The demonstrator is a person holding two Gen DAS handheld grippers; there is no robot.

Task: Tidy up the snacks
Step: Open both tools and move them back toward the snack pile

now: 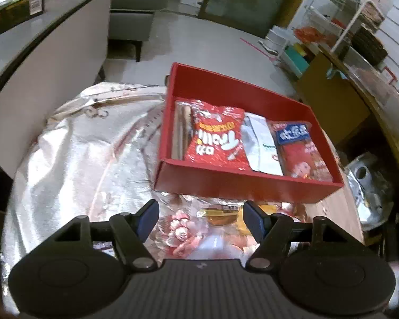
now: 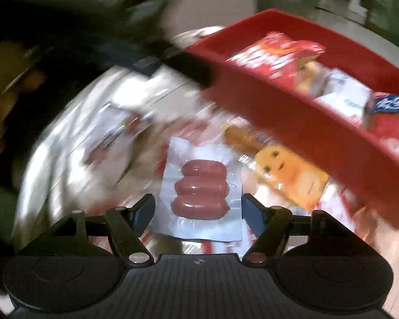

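A red box (image 1: pixel 226 186) sits on a crinkled silver foil sheet (image 1: pixel 79 146). In it lie a brown stick packet (image 1: pixel 182 130), a red gummy bag (image 1: pixel 215 138), a white packet (image 1: pixel 263 148) and a red-and-blue packet (image 1: pixel 303 154). My left gripper (image 1: pixel 200 207) hangs open over a pink-and-white packet (image 1: pixel 181 228) and a brown-yellow one (image 1: pixel 220 216) in front of the box. My right gripper (image 2: pixel 197 199) is open, with a clear pack of three sausages (image 2: pixel 199 186) between its fingers, untouched by the pads. A yellow packet (image 2: pixel 290 178) lies beside the red box (image 2: pixel 292 122). The right wrist view is blurred.
A grey counter (image 1: pixel 40 61) with a green box (image 1: pixel 13 8) stands at the left. Behind it is a grey sofa (image 1: pixel 135 8). A white wire rack (image 1: pixel 332 26) full of goods stands at the far right. The wooden table edge (image 1: pixel 337 212) shows right of the box.
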